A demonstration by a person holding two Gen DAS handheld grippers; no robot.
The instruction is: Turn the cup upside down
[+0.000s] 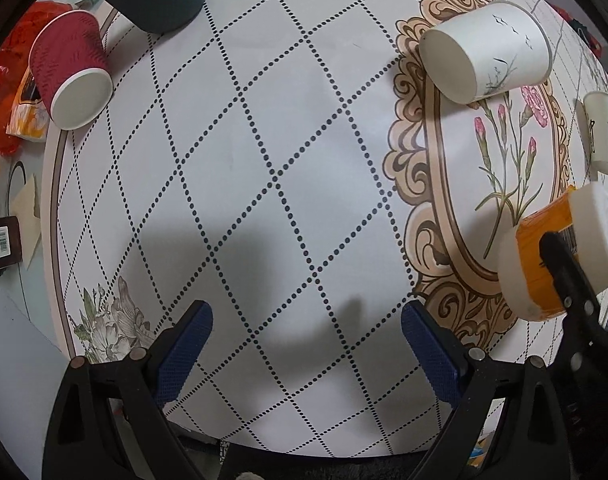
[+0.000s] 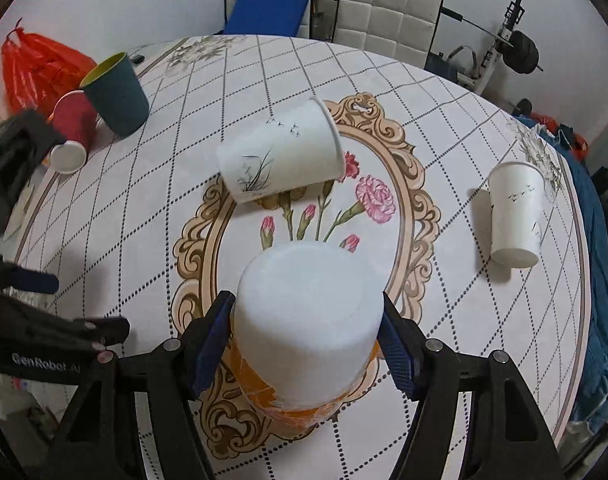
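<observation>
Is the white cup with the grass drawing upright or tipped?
Tipped: the grass-print cup lies on its side on the table, open mouth visible sideways.

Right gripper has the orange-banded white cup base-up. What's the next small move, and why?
Probably lower it straight down and only then open. The right gripper is shut on the white cup with the orange band, whose flat base faces the camera with the rim downward. In the left wrist view it appears tilted, and whether it touches the patterned tablecloth can't be told. The left gripper is open and holds nothing.
</observation>
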